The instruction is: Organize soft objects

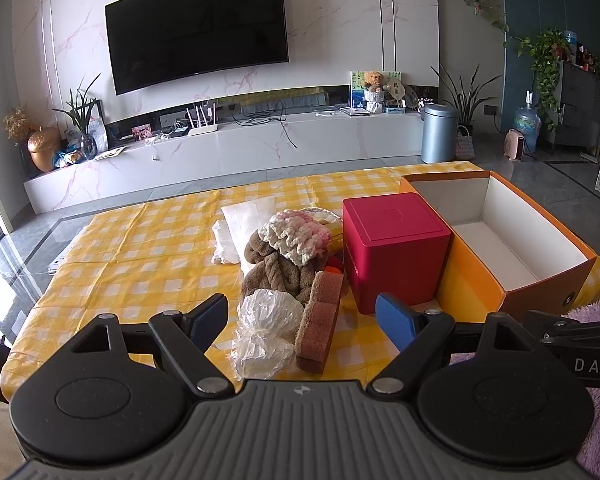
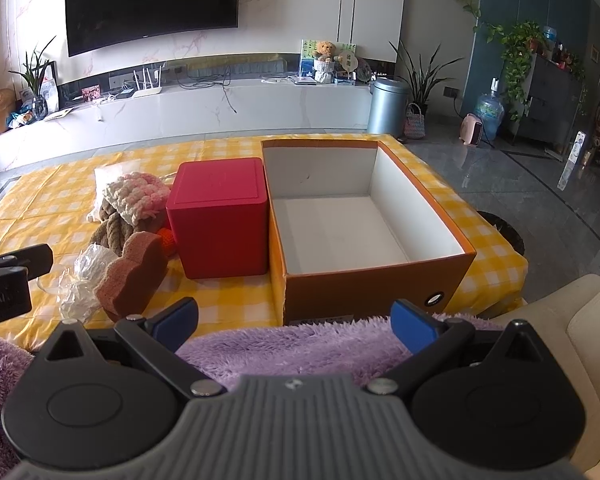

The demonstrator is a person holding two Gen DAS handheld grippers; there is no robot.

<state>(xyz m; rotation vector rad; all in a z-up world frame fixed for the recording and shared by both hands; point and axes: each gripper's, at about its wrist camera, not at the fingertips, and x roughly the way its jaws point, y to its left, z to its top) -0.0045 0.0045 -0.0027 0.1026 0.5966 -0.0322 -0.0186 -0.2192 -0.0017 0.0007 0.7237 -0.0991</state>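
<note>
**Both claws wide and empty, soft pile waiting beside an empty box**

Found the left gripper (image 1: 300,320) spread wide over the near end of the pile, nothing held between its blue pads. Found the right gripper (image 2: 294,326) equally wide, hovering above a purple fluffy blanket (image 2: 284,348) at the near table edge, gripping nothing so far as could be seen.

Lay in a heap on the yellow checked tablecloth (image 1: 140,248): crinkled plastic bag (image 1: 266,334) touching a brown sponge (image 1: 320,320), behind them a brown knitted piece (image 1: 276,268) topped by pink-and-cream yarn (image 1: 296,236), with a white cloth (image 1: 240,228) beyond. Stood just right of the heap a closed red box (image 1: 396,248), and against that an open orange box (image 2: 364,216), bare inside.

Judged the likely slips: closing on the bag could drag the touching sponge along; thin plastic might slide out of the pads; lifting the blanket by one edge could sweep the orange box or snag the other claw, both working close together
</note>
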